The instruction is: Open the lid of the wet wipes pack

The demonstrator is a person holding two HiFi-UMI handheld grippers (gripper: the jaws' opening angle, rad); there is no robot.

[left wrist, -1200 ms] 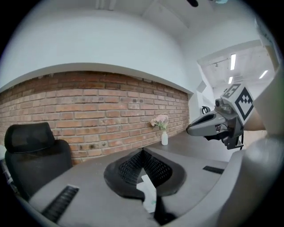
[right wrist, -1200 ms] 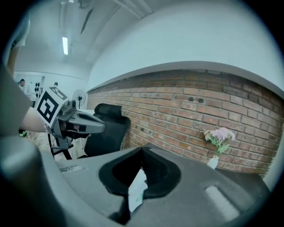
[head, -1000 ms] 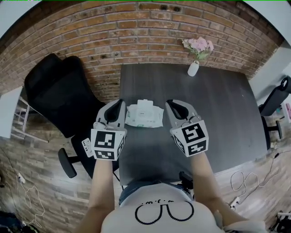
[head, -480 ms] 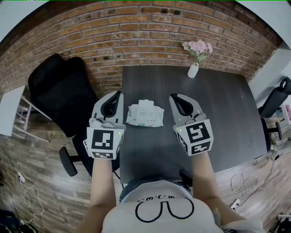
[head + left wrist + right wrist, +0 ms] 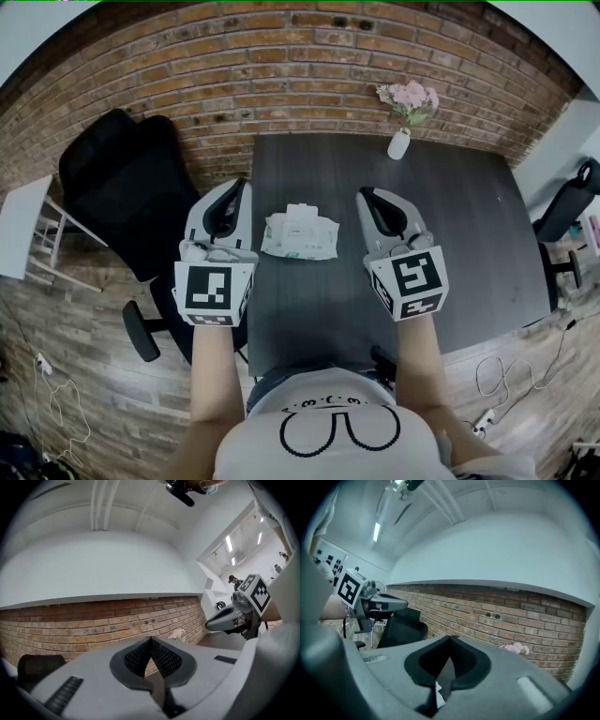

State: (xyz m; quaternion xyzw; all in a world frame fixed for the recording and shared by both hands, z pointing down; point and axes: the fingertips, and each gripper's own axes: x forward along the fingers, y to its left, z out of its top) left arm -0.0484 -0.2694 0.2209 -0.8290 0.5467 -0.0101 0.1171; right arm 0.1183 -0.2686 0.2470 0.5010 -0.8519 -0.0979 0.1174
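Our left hand-held gripper (image 5: 240, 187) is clenched on nothing. In its own view the two dark pads (image 5: 136, 656) meet at a point, with only the brick wall (image 5: 93, 630) beyond them. Our right hand-held gripper (image 5: 367, 195) is the same: jaws pressed together, empty, looking level toward the wall rather than down at the counter (image 5: 450, 244).

From the head view, the wet wipes pack (image 5: 300, 234) lies flat on the dark counter, toward the side nearest the black chair (image 5: 122, 187). We hold one hand-held gripper on each side of the pack — the left one to the pack's left, about over the counter's edge, the right one to the pack's right, over the counter top. Neither touches the pack. Bare counter shows on both sides of it, and both tips reach a little past the pack's far edge.

The pack's white lid (image 5: 300, 216) faces up on the far half of the pack and looks flat and shut. Well beyond the pack, toward the wall and off to its right, a white vase (image 5: 398, 142) with pink flowers (image 5: 409, 94) stands on the counter.
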